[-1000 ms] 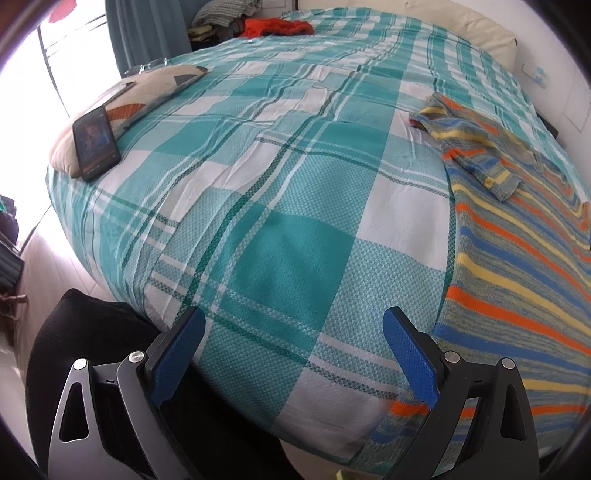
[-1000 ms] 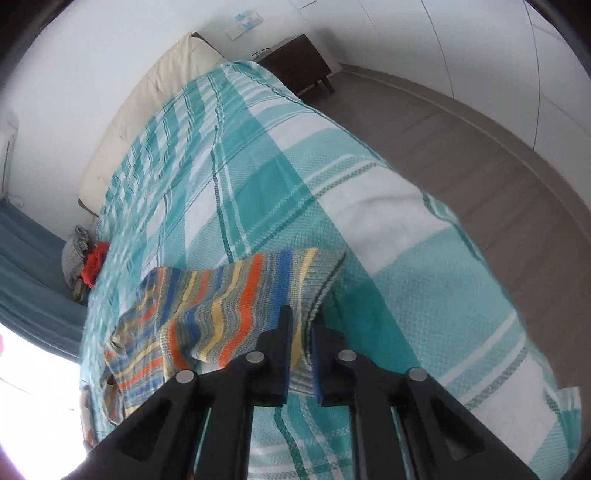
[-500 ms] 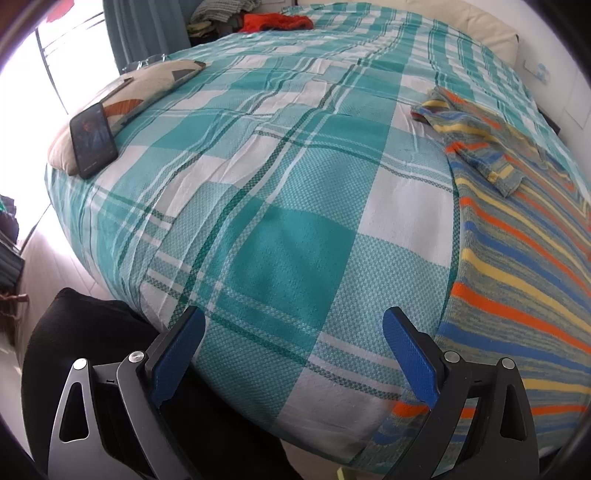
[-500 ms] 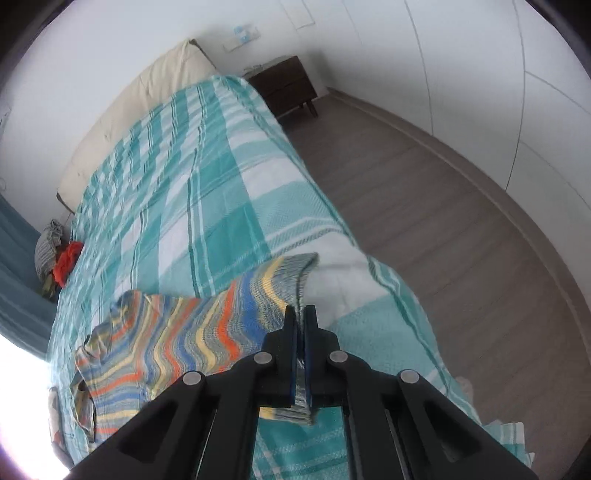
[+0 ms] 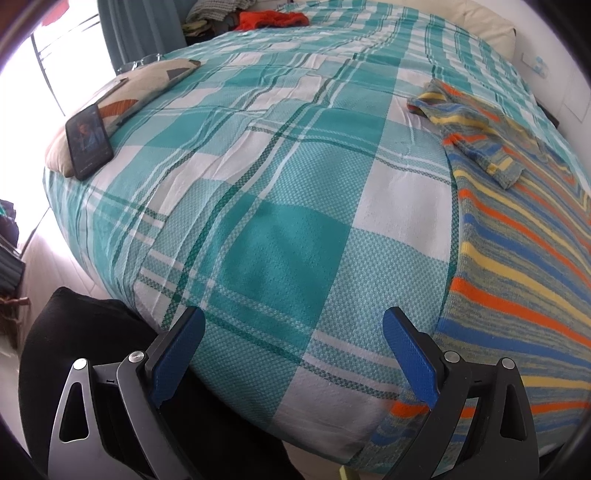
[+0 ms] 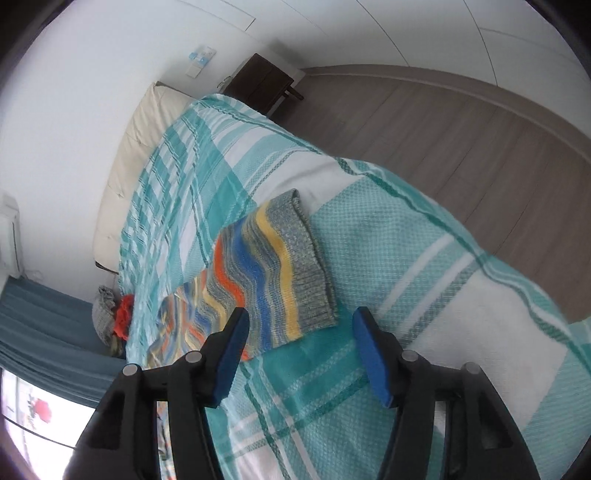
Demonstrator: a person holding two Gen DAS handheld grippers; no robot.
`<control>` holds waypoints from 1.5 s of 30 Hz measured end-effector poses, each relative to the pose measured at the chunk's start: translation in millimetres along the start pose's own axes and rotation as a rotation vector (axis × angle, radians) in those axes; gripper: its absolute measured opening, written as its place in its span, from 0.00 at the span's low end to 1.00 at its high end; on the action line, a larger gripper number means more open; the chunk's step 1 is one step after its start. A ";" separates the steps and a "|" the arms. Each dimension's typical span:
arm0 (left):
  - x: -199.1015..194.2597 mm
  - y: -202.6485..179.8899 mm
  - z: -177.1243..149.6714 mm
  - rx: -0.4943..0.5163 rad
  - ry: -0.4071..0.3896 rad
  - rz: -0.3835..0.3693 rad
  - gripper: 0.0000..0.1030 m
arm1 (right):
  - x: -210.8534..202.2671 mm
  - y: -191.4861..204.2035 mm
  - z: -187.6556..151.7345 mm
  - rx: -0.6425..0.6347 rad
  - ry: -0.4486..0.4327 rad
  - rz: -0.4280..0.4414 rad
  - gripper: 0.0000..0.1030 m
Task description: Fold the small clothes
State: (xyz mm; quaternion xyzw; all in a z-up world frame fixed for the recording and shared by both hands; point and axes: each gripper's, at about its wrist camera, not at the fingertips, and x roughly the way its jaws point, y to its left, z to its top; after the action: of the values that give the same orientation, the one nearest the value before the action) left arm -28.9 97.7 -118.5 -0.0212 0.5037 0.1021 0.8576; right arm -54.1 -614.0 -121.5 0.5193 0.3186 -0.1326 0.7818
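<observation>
Right tool [image 6: 299,350] just opened, sweater [image 6: 273,266] released

The bed [image 5: 280,206] offers a wide bare stretch of checked cover across its middle and along the foot edge, where a gripper could pass freely. Along the bed's right side the striped sweater [image 5: 517,258] lies spread flat, its folded sleeve [image 5: 480,147] on top, reaching over the foot edge. At the bed's left edge a patterned cushion [image 5: 147,81] lies with a phone [image 5: 88,140] propped against it. At the far left corner clothes are heaped, an orange garment [image 5: 269,18] among them. Beyond the sweater's ribbed hem [image 6: 306,258] the cover runs bare to the right edge, with open wooden floor [image 6: 443,140] past it and a dark nightstand [image 6: 262,83] by the headboard corner.
</observation>
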 end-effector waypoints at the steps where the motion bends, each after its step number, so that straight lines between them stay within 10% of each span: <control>1: 0.0 -1.1 -0.8 0.009 0.001 0.005 0.95 | 5.4 -0.5 0.4 0.019 0.008 0.016 0.48; 2: 0.0 -1.9 -1.1 0.017 0.000 0.011 0.95 | 9.6 2.2 1.5 0.009 0.016 0.007 0.10; 3: -0.7 -2.0 -1.1 0.021 -0.003 0.016 0.95 | 13.5 8.3 2.5 -0.034 0.038 -0.030 0.06; 9: 1.9 3.1 -1.1 0.006 0.006 0.011 0.95 | -2.8 32.9 -9.9 -0.270 0.016 -0.308 0.05; 16: -6.1 2.9 0.5 0.021 -0.004 0.004 0.95 | 5.1 15.8 -14.1 -0.229 0.004 -0.330 0.04; 19: -18.2 2.8 5.4 0.052 -0.012 -0.014 0.95 | -2.6 16.4 -16.0 -0.249 -0.010 -0.303 0.10; 25: -58.6 -34.7 58.0 0.212 -0.172 -0.114 0.95 | -51.2 30.5 -44.7 -0.437 -0.144 -0.445 0.55; 32: -44.5 -169.2 106.7 0.669 -0.213 -0.369 0.93 | -104.8 38.1 -106.4 -0.473 -0.202 -0.325 0.62; 35: 3.5 -213.2 114.0 0.760 -0.083 -0.346 0.71 | -107.1 48.7 -132.8 -0.513 -0.210 -0.264 0.63; 37: 41.8 -221.0 123.5 0.716 0.026 -0.306 0.57 | -104.2 54.1 -147.5 -0.550 -0.214 -0.252 0.63; 40: 63.8 -197.2 141.5 0.525 0.112 -0.360 0.03 | -93.9 63.2 -159.2 -0.594 -0.186 -0.244 0.63; 45: 22.7 -94.5 198.9 0.138 0.008 -0.466 0.02 | -91.6 68.1 -161.9 -0.628 -0.194 -0.234 0.63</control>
State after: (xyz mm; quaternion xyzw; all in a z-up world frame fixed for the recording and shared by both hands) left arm 171.3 36.3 -46.8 -0.0787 0.4943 -0.1331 0.8554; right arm -145.6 -451.2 -55.4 0.1982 0.3253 -0.1657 0.9096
